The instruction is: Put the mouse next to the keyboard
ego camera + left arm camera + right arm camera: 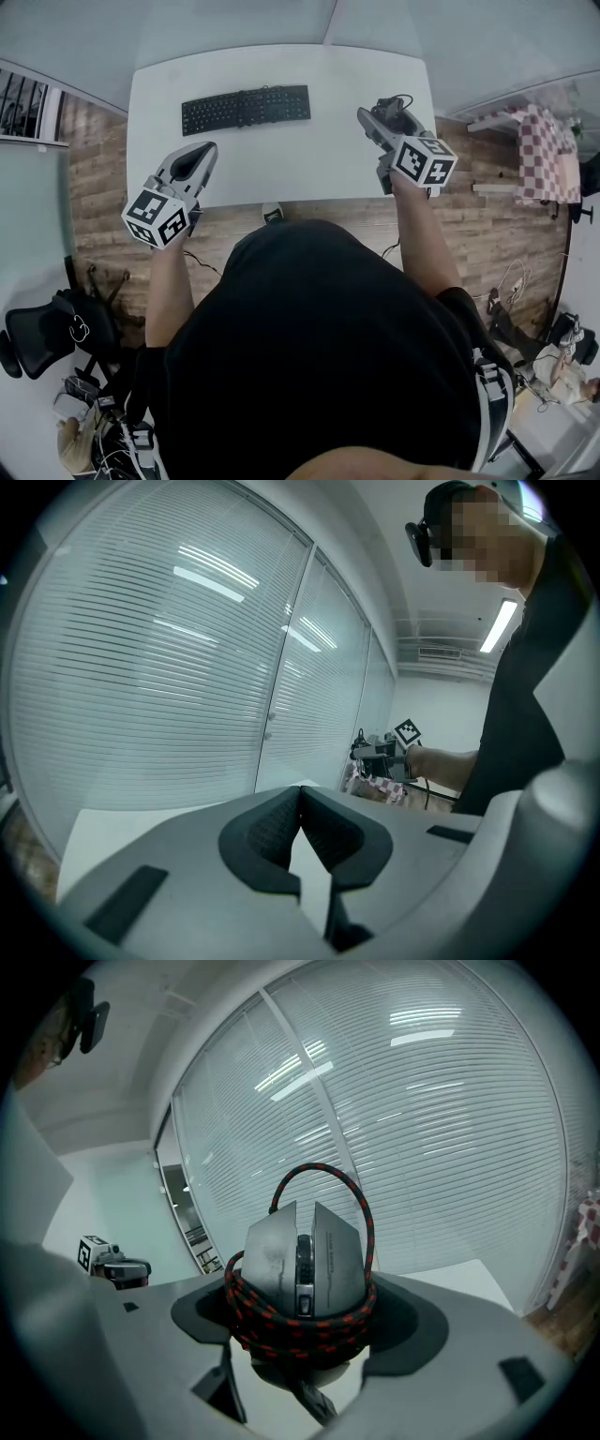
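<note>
Right gripper (380, 122) is closed on the grey mouse (302, 1265). The mouse is clamped between the jaws and held up over the right side of the white worktop (281, 159). A red-and-black braided cable (281, 1321) is wound round the mouse body, with one loop standing above it. The black keyboard (246, 109) lies on the far left-centre of the worktop, well apart from the mouse. Left gripper (300, 799) is held over the near left edge, jaws pressed together, nothing held.
</note>
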